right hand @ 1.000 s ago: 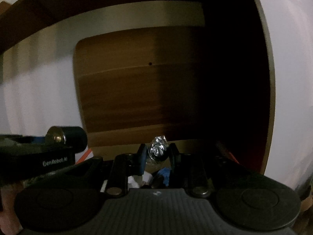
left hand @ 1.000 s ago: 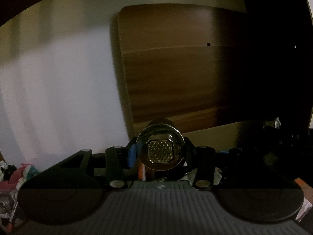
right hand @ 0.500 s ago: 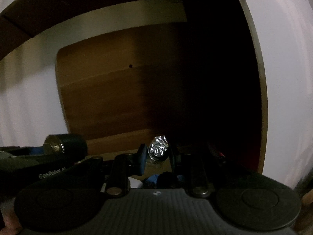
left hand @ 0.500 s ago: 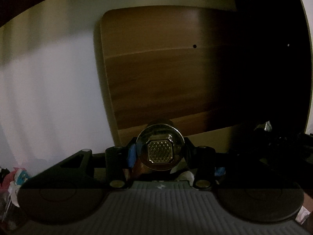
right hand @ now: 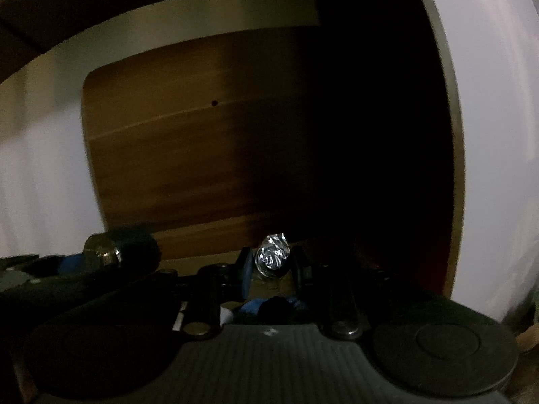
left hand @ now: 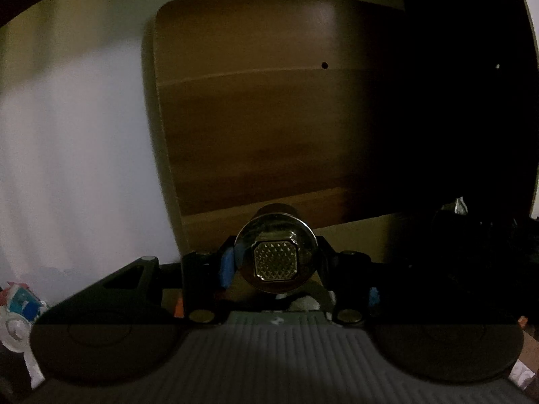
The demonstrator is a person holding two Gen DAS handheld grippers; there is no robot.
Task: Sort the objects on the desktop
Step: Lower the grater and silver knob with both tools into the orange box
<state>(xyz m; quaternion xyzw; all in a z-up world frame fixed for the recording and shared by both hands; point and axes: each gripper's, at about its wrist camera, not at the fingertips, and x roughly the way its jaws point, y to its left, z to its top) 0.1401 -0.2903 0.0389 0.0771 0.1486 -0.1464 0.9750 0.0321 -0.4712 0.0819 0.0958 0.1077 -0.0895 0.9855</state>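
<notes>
My left gripper (left hand: 276, 259) is shut on a dark cylindrical bottle with a shiny gold cap (left hand: 276, 254) whose end faces the camera. The same bottle (right hand: 121, 250) and the left gripper's body show at the lower left of the right wrist view. My right gripper (right hand: 273, 262) is shut on a small crinkled silver foil piece (right hand: 271, 257), also seen as a glint (left hand: 460, 206) at the right of the left wrist view. Both are held up in front of a brown wooden panel (left hand: 269, 107).
A pale wall (left hand: 67, 151) is left of the panel and a white curved surface (right hand: 498, 134) is at the right. A tan cardboard edge (left hand: 357, 232) runs below the panel. Colourful packets (left hand: 20, 306) lie at the lower left. The scene is dim.
Both views have swung: the wooden panel has shifted left in the left wrist view and drifted in the right wrist view. Both grippers keep hold of their objects.
</notes>
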